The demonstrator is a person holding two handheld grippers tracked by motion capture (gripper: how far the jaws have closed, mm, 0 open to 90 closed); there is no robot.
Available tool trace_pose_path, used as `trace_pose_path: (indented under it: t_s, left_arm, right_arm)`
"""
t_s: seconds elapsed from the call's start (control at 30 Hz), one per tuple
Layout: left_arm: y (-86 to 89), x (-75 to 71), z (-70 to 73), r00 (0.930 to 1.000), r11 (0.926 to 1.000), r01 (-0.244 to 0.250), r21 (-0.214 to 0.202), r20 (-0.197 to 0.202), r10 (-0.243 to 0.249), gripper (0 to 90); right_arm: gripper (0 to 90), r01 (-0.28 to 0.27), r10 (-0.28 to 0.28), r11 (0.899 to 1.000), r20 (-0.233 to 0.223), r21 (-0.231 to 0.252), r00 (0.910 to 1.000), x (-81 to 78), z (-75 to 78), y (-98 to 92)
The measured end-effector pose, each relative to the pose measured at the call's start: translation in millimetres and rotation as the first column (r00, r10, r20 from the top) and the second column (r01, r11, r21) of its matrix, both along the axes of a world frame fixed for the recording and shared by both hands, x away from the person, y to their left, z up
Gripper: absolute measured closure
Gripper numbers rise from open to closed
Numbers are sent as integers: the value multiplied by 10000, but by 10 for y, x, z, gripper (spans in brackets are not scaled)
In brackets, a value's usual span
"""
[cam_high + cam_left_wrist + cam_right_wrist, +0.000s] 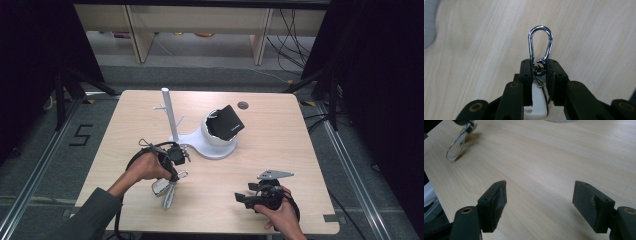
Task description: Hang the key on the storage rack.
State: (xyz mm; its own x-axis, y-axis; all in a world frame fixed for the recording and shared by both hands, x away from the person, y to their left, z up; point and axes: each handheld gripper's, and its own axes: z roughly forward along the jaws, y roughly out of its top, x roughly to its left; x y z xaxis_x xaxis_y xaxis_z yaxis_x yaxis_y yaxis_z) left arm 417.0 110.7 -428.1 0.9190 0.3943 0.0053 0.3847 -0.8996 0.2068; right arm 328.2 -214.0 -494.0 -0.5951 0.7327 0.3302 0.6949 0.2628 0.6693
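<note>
A key ring with a silver carabiner (540, 43), a small black ring and a white tag (537, 100) is pinched between the jaws of my left gripper (540, 67). The carabiner sticks out past the fingertips, just over the wooden table (599, 37). In the high view the left gripper (172, 179) is at the front left of the table, with the white tag (160, 186) and carabiner (170, 196) hanging below it. My right gripper (245, 193) rests near the front right, its jaws wide apart and empty (540, 192). Its view catches the carabiner (455, 148) at the top left.
A white stand (212, 146) with a thin upright post (168, 112) bearing small pegs sits mid-table. A black box (227, 122) leans in the stand's round white cup. A small dark hole (243, 105) marks the far side of the table (280, 145).
</note>
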Motion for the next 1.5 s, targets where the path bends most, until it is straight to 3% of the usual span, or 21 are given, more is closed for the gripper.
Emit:
trace_pose_path:
  t_s: [0.03,0.27,0.3,0.37,0.4,0.43,0.5,0.6,0.63,0.67,0.73,0.9,1.1,1.5]
  left_arm:
    - [45,0,62,10000,10000,-46,-13,27,46,752]
    - [329,37,453,9962,9980,-615,-153,612,623,752]
    - [375,44,507,9955,9973,-709,-193,610,719,752]
    - [462,68,607,9919,9949,-960,-294,808,981,752]
    - [501,80,652,9907,9942,-1049,-241,851,1066,752]
    - [535,89,694,9882,9930,-1157,-256,979,1177,752]
    - [593,110,766,9864,9911,-1301,-295,971,1323,752]
    - [647,136,838,9828,9886,-1496,-170,1066,1506,752]
    - [658,143,858,9815,9881,-1533,-145,1143,1539,752]
    - [671,150,873,9821,9881,-1529,-148,1090,1536,752]
    - [688,160,903,9796,9863,-1639,-183,1150,1649,752]
    - [713,205,964,9765,9838,-1759,-352,1206,1789,752]
    - [734,299,1088,9718,9807,-1940,-249,1316,1956,752]
    - [850,466,1389,9465,9618,-2717,-336,1714,2734,752]
  right_arm:
    - [286,147,-146,9999,-196,40,9997,-11,6,7]
    - [286,55,-55,10000,-20,10,10000,8,-6,-3]
    - [286,140,-138,9999,-194,67,9997,-4,2,4]
    - [286,53,-53,9998,-16,208,10000,5,-9,1]
    - [286,-34,33,10000,165,60,9999,20,-14,-15]
    - [286,66,-65,9999,146,-101,9999,18,-8,-18]
    - [286,-24,23,10000,154,74,9999,19,-12,-14]
    - [286,-35,34,10000,154,41,9999,21,-9,-19]
    - [286,166,-163,9998,-229,136,9996,-4,9,-3]
    - [286,66,-66,10000,66,66,10000,11,-3,-13]
    - [286,175,-173,9998,-171,115,9997,-1,7,-8]
    - [286,55,-55,10000,0,81,10000,10,-1,-12]
    - [286,108,-106,9998,-101,172,9999,7,-1,-8]
    - [286,133,-130,9998,-198,156,9997,13,-2,-13]
